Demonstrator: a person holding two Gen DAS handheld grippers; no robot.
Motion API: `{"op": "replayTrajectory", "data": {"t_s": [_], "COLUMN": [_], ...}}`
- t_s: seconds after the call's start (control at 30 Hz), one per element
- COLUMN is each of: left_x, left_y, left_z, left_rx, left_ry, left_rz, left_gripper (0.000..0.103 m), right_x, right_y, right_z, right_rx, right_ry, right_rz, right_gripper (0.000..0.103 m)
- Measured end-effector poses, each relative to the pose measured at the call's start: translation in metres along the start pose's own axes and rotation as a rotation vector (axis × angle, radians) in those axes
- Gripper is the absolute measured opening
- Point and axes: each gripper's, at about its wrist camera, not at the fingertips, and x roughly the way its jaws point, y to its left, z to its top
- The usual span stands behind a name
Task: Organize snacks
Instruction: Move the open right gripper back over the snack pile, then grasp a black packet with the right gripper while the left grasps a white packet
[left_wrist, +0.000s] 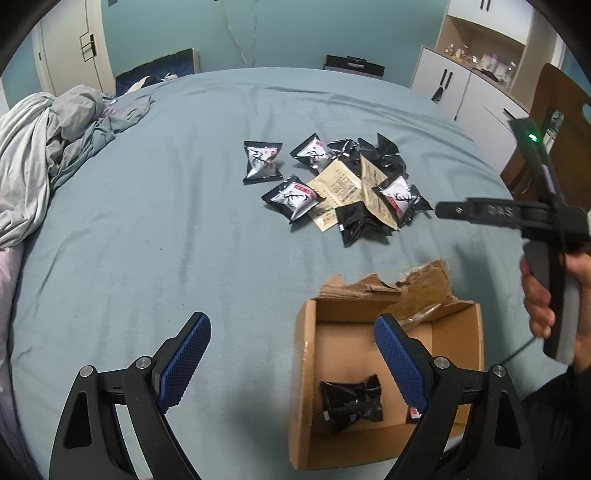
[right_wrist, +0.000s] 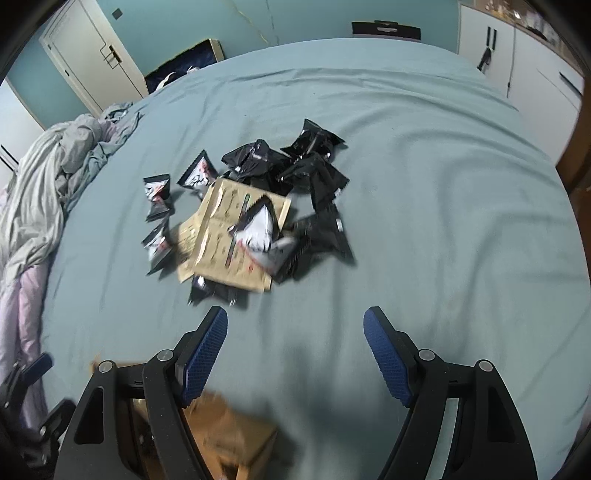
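Foil and paper packets: light, slick, crushable

Heaped near the middle of the blue-green bedsheet (left_wrist: 147, 221): small black-and-silver snack packets (right_wrist: 255, 229) over tan paper sachets (right_wrist: 236, 236). One black packet (left_wrist: 350, 406) already down in the cardboard box (left_wrist: 306, 387) at the near edge. Probably featherlight, glossy and crinkly, apt to slide or squirt from a hard pinch; soft fillings perhaps crushable. Best taken across the puffed middle or by a crimped end seam, from the heap's edge. Left gripper (left_wrist: 291, 365) spread wide, empty, over the box rim. Right gripper (right_wrist: 295, 354) likewise agape, empty, short of the heap.
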Motion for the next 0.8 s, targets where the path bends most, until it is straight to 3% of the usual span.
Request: {"op": "replayTrajectory", "data": {"t_s": [0.37,0.5,0.53,0.57,0.63,0.67,0.8], "left_x": [0.010,0.014,0.014,0.015,0.019,0.021,0.033], "left_y": [0.004,0.007,0.007,0.008,0.009,0.009,0.008], "left_z": [0.005,0.005,0.006,0.006,0.010,0.012,0.030], "left_rx": [-0.006,-0.011,-0.012,-0.015,-0.027,-0.033,-0.005], "left_ry": [0.019,0.014,0.012,0.010,0.013,0.012,0.021], "left_rz": [-0.003,0.018,0.023,0.027,0.021,0.016,0.012], "left_gripper": [0.091,0.091,0.091,0.091,0.091,0.091,0.091], "right_x": [0.070,0.091,0.091,0.090,0.093,0.094,0.085], "right_y": [0.029,0.039,0.040,0.041,0.042,0.045,0.040], "right_z": [0.038,0.043,0.043,0.044,0.043,0.041,0.042], "right_rx": [-0.153,-0.204,-0.206,-0.202,-0.199,-0.224,-0.182], "right_ry": [-0.019,-0.020,-0.026,-0.032,-0.003,-0.008,-0.009], "right_rz": [-0.008,-0.068,-0.069,-0.055,-0.024,-0.054,-0.026], "right_gripper": [0.076,0.071,0.061,0.041,0.037,0.027,0.020]}}
